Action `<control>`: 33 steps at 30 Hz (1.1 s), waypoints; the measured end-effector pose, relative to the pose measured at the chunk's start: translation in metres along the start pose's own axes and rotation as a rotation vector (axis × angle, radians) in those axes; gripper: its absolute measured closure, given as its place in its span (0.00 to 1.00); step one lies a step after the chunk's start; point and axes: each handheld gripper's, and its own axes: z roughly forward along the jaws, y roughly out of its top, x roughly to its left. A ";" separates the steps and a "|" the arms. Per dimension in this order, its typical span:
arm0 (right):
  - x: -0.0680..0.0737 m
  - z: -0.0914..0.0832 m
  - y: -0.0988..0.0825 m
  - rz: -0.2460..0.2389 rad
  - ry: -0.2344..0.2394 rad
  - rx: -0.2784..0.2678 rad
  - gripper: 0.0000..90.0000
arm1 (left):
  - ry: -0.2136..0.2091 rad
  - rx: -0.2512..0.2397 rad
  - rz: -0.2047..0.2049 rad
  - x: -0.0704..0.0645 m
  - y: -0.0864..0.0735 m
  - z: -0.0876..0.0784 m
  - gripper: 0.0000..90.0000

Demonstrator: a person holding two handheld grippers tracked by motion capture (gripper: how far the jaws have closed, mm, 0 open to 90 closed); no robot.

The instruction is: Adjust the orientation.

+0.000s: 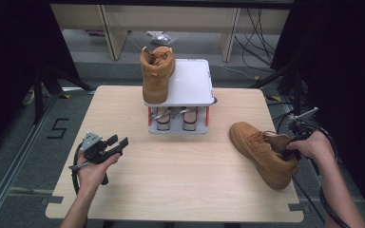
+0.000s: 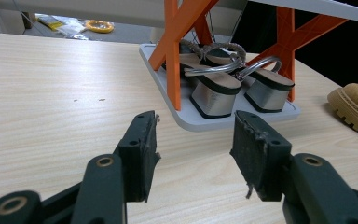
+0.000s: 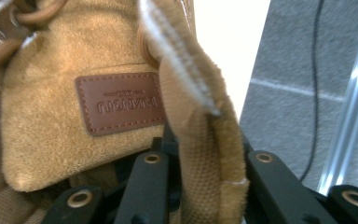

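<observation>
Two tongs: right tongs point(image 3: 200, 186) grip collar of boot point(image 1: 262, 151) near worktop point(image 1: 180, 175) right edge; left tongs point(image 2: 193, 154) open, empty, near left edge.

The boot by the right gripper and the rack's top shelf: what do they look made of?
Boot: tan suede or nubuck by its matte, fuzzy nap, with a stitched brown leather-look patch on the tongue and a lugged, rubbery-looking sole. The right gripper has its jaws closed on the collar's woven edge. Top shelf: smooth pale grey, probably plastic or painted board.
</observation>
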 end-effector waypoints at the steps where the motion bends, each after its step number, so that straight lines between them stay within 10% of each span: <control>1: -0.002 -0.001 0.000 0.008 0.014 0.013 0.88 | 0.001 -0.003 -0.002 0.000 0.000 0.000 0.55; 3: 0.000 0.000 -0.001 0.084 0.066 0.021 0.89 | 0.001 -0.006 -0.004 0.001 0.000 0.000 0.55; 5: -0.003 0.000 -0.003 0.034 0.075 0.009 0.89 | 0.004 -0.004 -0.003 0.001 0.000 0.000 0.55; 13: 0.005 -0.004 -0.004 0.141 0.120 -0.002 0.91 | 0.008 -0.008 -0.009 0.003 0.001 -0.001 0.55; 17: -0.002 -0.007 -0.004 0.070 0.132 0.019 0.91 | 0.008 -0.010 -0.017 0.004 0.001 -0.001 0.55; 20: 0.001 -0.009 -0.003 0.187 0.204 0.015 0.92 | 0.009 -0.011 -0.014 0.004 0.001 -0.001 0.55; 24: -0.008 -0.011 -0.005 0.182 0.251 -0.010 0.92 | 0.012 -0.013 -0.010 0.003 0.001 -0.001 0.55; 26: -0.007 -0.012 -0.005 0.262 0.284 -0.025 0.92 | 0.012 -0.011 -0.011 0.004 0.001 -0.001 0.55; 28: -0.018 -0.013 -0.008 0.159 0.270 -0.021 0.92 | 0.013 -0.011 -0.012 0.004 0.001 -0.001 0.55; 31: -0.015 -0.019 -0.009 0.247 0.319 -0.004 0.92 | 0.012 -0.011 -0.012 0.004 0.002 0.000 0.55; 33: -0.021 -0.019 -0.010 0.195 0.329 -0.039 0.92 | 0.019 -0.007 -0.014 0.003 0.003 0.001 0.55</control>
